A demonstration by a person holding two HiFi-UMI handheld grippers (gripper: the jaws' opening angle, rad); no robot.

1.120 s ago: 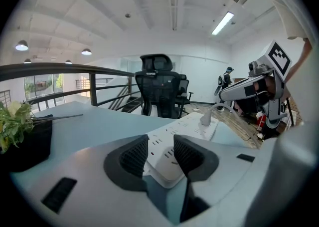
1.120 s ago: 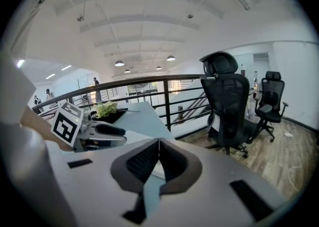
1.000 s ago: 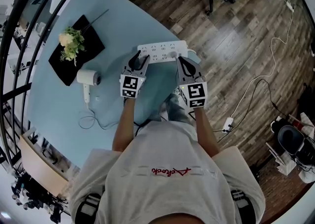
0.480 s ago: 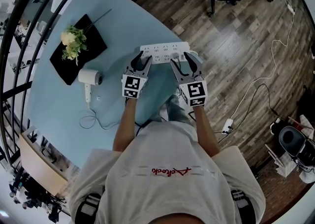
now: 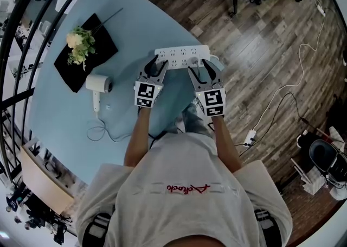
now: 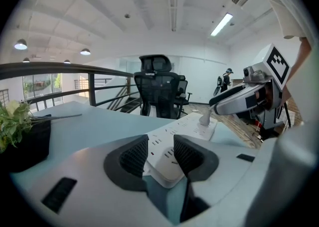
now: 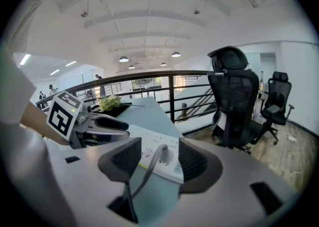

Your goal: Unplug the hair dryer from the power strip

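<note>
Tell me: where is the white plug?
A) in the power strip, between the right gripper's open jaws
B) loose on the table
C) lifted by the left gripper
A: the plug sits in the power strip; the right gripper has just been opening its jaws, which stand apart on either side without pressing it.

— How does the right gripper [image 7: 159, 151] stand?
— Its jaws have just been opening; they stand apart round the round white plug [image 7: 166, 154].
— And the plug?
— Seated in the long white plastic power strip [image 7: 151, 142], its pale cord [image 7: 148, 168] trailing back.
</note>
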